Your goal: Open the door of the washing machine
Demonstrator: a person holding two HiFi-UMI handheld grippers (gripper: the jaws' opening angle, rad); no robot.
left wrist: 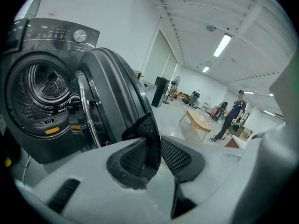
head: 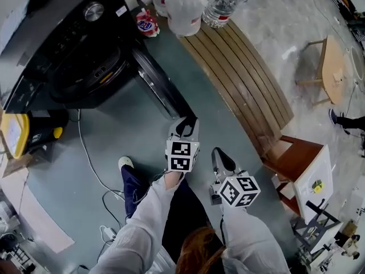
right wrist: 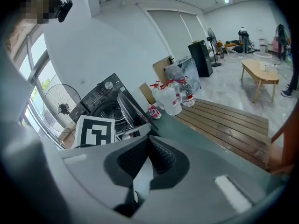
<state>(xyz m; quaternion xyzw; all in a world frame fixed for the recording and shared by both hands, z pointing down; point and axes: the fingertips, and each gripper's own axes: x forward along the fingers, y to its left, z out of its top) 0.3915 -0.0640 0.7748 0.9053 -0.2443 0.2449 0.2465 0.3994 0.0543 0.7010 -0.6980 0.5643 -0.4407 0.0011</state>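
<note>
Head view: door (head: 161,89) of the washer (head: 68,61) stands swung wide out from the front, edge-on to the camera, so I judge the task done or nearly so. The left gripper (head: 184,124) sits just beside the door's free edge, the natural place for the hand that works the door. Whether it touches cannot be told here. Both grippers reach forward and down from white sleeves. The right gripper (head: 220,154) hangs lower in the picture, near a slatted bench (head: 245,79) and clear of the door, probably kept back so it does not block the swing. Bottles (head: 188,7) stand at the bench's far end, outside the door's arc.

Left gripper view: the door rises in the middle, leaning open to the right of the drum (left wrist: 39,85), whose mouth is fully bare. The 2 jaws stand a little apart with nothing between them. The dark tip of 1 jaw overlaps the door's edge in the picture, yet contact is unclear. The gripper aims at that outer edge, tilted downward.

Right gripper view: the jaws meet at their tips and hold nothing. This gripper looks past the left gripper toward the washer and the bottles, angled down, with no part in the door work that I can see
</note>
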